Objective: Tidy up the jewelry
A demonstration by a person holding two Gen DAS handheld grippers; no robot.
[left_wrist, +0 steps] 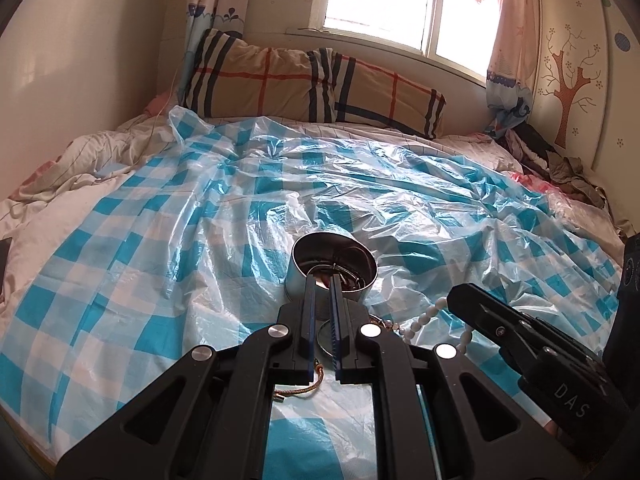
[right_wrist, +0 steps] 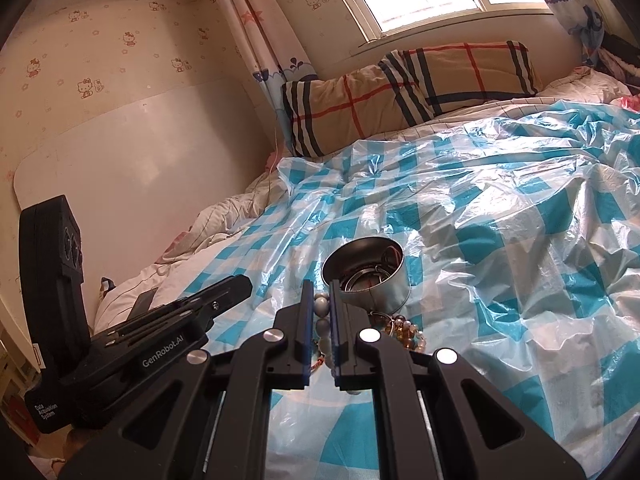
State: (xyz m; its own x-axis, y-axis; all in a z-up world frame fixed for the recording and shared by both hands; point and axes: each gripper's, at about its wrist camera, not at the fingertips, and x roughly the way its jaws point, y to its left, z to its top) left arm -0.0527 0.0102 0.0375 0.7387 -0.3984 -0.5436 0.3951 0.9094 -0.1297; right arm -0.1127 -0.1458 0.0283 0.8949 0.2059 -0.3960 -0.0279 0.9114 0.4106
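Blue-and-white checked plastic sheet (left_wrist: 224,216) covers the bed, crinkled, shiny. Going left to right in my left wrist view: white rumpled bedding (left_wrist: 80,160) at left edge, plaid pillow (left_wrist: 312,84) upper centre under the window (left_wrist: 400,0), tree-print wall panel (left_wrist: 568,80) upper right.

Steel tin (left_wrist: 334,268) sits centre frame on the sheet, open top, metal rings inside. My left gripper (left_wrist: 323,284) has its fingers drawn narrow, tips at the tin's near rim; a round silver ring-like piece (left_wrist: 326,338) shows in the gap between the blue pads, but I cannot tell if it is pinched or just lying behind. Brown cord bracelet (left_wrist: 304,390) lies under the fingers, lower centre. White bead string (left_wrist: 430,314) just right of the tin, running toward my other tool at lower right.

Right wrist view, left to right: my left tool's black body at lower left, then my right gripper (right_wrist: 320,292) centre, fingers narrow, almost together. Grey-white beads (right_wrist: 322,316) show in the slot between the pads; held or only behind them, cannot tell. Tin (right_wrist: 366,276) just right of the fingertips, bangles stacked inside. Gold and pearl bead cluster (right_wrist: 404,334) lies on the sheet, touching the tin's near base, lower centre-right.
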